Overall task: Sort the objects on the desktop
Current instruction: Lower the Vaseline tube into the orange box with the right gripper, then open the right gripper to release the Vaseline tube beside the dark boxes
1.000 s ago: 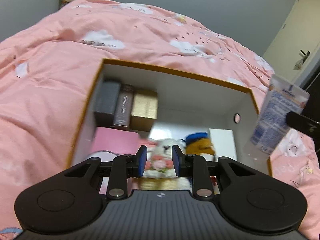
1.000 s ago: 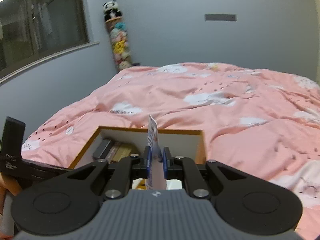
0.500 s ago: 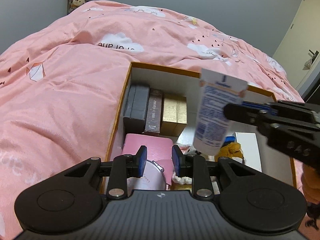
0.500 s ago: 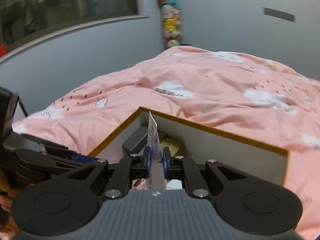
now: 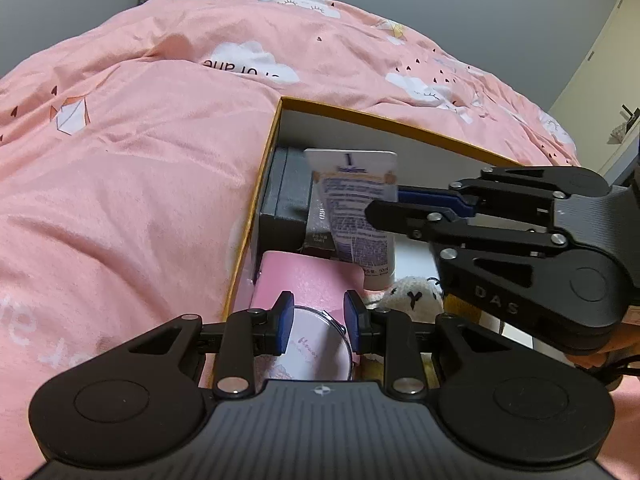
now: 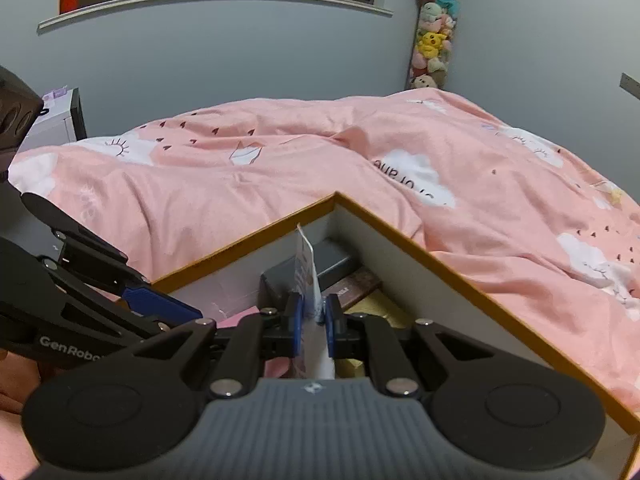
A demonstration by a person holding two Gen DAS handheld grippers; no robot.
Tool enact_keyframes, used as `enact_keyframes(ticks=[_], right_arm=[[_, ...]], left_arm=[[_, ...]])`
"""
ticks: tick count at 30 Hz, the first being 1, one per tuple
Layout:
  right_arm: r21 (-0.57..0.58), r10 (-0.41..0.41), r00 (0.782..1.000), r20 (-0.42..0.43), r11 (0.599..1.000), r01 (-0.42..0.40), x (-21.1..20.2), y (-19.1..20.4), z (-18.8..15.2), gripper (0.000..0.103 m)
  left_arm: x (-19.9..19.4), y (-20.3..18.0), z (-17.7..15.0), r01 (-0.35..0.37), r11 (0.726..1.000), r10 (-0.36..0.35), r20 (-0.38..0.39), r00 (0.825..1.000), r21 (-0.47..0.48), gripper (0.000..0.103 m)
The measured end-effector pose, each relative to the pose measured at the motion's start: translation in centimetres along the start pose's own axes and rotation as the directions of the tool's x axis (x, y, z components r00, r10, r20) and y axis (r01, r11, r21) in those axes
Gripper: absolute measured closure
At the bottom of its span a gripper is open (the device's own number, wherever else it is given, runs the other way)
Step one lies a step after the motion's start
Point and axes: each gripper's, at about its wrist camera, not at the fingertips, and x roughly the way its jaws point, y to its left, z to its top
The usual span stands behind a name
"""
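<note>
- Nearest in the left wrist view, the left claw is seen partly open with nothing between its blue pads; it hangs over the near end of the box.
- Just below it, a round clear-lidded tin and a flat pink case are seen inside the box, with a white plush toy beside them.
- The right claw is pinched tight on a white tube, gripped near the middle, flat crimped end up and cap end down.
- The tube is held inside the box opening, above the pink case and in front of the small boxes at the far end.
- A dark grey box is stood against the far left corner, with a brown box next to it.
- The box, white inside with an orange rim, is set on a bed, not a tabletop.
- The bed is covered by a pink quilt printed with white clouds.
- Beyond the bed a grey wall is seen, with a window sill, a tall column of soft toys in the corner and a pale door.
- Compared with a second ago, the tube has been brought from outside the box's right wall to over its interior, and the right claw has been rolled.
- The left claw's gap is unchanged.
</note>
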Motion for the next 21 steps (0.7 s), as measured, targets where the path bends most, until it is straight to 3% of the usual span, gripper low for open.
enact_keyframes(ticks=[9, 21], right_arm=[[0.028, 0.016, 0.999, -0.050, 1.000, -0.014, -0.1, -0.6, -0.6, 0.090], [-0.054, -0.033, 0.962, -0.270, 0.998, 0.019, 1.5, 0.7, -2.6, 0.090]], left_arm=[[0.4, 0.0, -0.2, 0.011, 1.000, -0.011, -0.014, 1.000, -0.003, 0.073], [0.4, 0.0, -0.5, 0.006, 1.000, -0.006, -0.021, 1.000, -0.002, 0.073]])
